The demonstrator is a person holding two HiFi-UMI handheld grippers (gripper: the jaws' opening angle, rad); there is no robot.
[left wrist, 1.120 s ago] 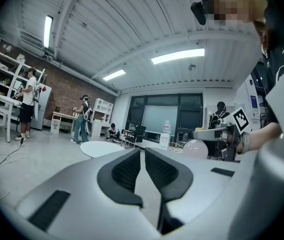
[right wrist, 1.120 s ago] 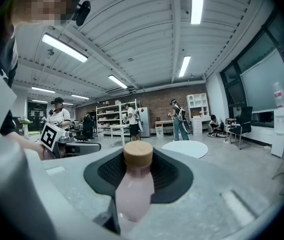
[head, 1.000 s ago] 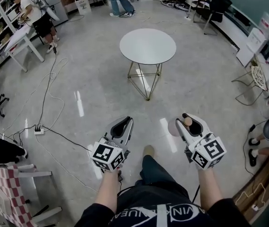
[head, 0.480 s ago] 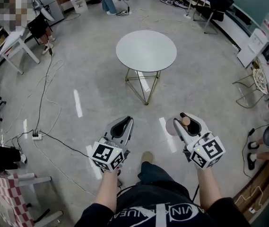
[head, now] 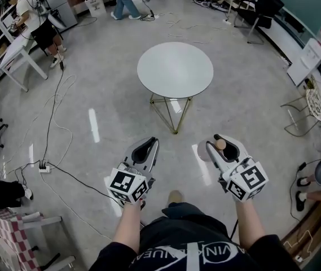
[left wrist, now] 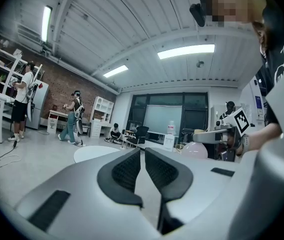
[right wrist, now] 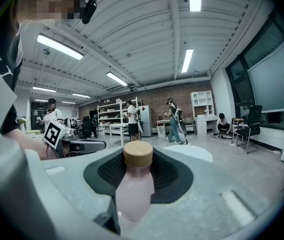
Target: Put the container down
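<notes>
Before the table — right gripper level.

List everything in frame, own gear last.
round table: one, white top, gold wire legs, on the floor ahead
pink bottle: one, wooden cap, clamped in the right tool
cables: several, black and white, floor at left
power strip: one, white, floor at left
bystanders: several, far end of the room
left tool: grey, jaws together, empty
right tool: grey, shut on the bottle
legs: dark trousers, bottom centre
</notes>
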